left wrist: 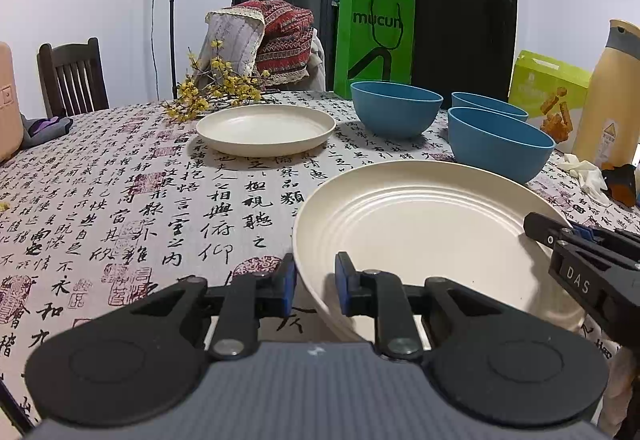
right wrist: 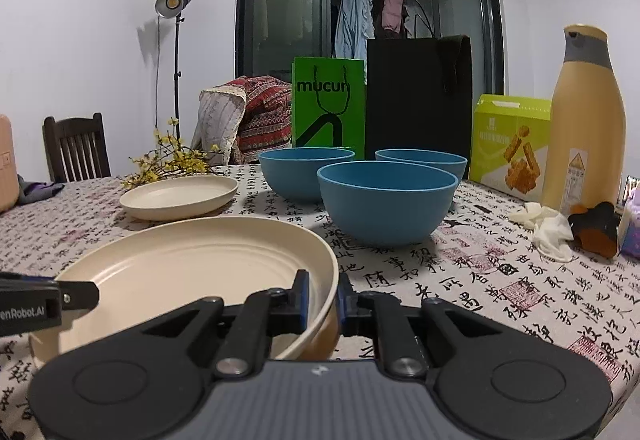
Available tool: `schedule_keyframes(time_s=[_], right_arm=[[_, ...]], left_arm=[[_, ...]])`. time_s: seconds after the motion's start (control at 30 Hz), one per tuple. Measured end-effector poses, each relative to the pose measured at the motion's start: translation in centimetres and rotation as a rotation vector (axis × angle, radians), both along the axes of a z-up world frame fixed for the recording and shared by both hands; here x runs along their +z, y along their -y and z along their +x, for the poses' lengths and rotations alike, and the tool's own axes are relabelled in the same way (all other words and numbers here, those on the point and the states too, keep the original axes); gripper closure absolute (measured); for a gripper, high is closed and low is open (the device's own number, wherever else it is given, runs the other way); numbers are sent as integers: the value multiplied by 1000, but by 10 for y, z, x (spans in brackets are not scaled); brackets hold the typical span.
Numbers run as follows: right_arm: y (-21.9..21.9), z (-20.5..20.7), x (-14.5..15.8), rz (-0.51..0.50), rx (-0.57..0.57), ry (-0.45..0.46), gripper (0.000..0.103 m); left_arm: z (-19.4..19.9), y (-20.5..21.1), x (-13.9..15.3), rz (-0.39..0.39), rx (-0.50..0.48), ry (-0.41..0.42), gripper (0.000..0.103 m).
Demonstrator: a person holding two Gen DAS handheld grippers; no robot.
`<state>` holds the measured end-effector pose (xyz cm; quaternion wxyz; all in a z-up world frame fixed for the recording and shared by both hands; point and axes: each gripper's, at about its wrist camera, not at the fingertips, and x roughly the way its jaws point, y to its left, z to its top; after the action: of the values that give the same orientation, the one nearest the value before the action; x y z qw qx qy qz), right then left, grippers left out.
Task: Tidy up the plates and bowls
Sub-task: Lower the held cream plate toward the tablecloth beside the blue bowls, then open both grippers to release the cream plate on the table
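Note:
A large cream plate (left wrist: 424,224) (right wrist: 192,264) lies nearest on the calligraphy tablecloth. My left gripper (left wrist: 316,278) is shut on its near left rim, the rim pinched between the blue pads. My right gripper (right wrist: 322,294) is shut on the opposite rim. It shows in the left wrist view as a black finger (left wrist: 538,228) on the plate's right edge. A second cream plate (left wrist: 266,127) (right wrist: 180,195) sits farther back on the left. Three blue bowls (left wrist: 394,107) (left wrist: 498,141) (left wrist: 488,103) stand behind the held plate, apart from each other.
Yellow flowers (left wrist: 216,91) lie behind the far plate. A green bag (left wrist: 374,39) and a black bag (left wrist: 464,39) stand at the table's back. A green snack box (left wrist: 552,87), a tan bottle (left wrist: 612,87) and a white glove (left wrist: 584,171) crowd the right side. A wooden chair (left wrist: 72,75) stands at the left.

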<state>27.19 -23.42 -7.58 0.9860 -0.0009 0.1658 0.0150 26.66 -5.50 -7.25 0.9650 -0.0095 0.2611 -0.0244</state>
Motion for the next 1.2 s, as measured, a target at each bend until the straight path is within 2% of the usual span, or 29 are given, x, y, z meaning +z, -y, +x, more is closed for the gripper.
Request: schedule_keyframes(time_s=[0.4, 0.57, 0.73, 0.87, 1.0, 1.03, 1.07, 1.1, 1.13, 1.17, 1.2], right_arm=[[-9, -1, -6, -99, -10, 27, 86], [-10, 0, -7, -106, -11, 28, 86], [-16, -1, -12, -170, -16, 42, 87], [-13, 0, -11, -143, -7, 31, 87], [4, 2, -4, -41, 13, 7, 83], [9, 2, -1, -12, 16, 4, 75], [14, 3, 1, 13, 21, 4, 58], [20, 5, 4, 47, 34, 5, 48], [24, 5, 7, 73, 44, 8, 28], [28, 6, 10, 97, 51, 18, 15], [32, 6, 14, 115, 58, 38, 13]], left_arm=[[0, 3, -1, 18, 3, 7, 82], [0, 6, -2, 42, 8, 13, 82], [-1, 8, -2, 55, 8, 21, 82], [-1, 5, -2, 42, 1, 22, 79], [-4, -3, 4, 17, 9, 48, 50], [-6, -5, 7, 16, 12, 64, 41], [-7, -8, 10, 13, 16, 80, 34], [-9, -11, 13, 5, 21, 94, 20], [-9, -15, 16, -7, 27, 107, 8], [-10, -20, 20, -21, 37, 122, 3], [-11, -25, 25, -34, 50, 138, 0]])
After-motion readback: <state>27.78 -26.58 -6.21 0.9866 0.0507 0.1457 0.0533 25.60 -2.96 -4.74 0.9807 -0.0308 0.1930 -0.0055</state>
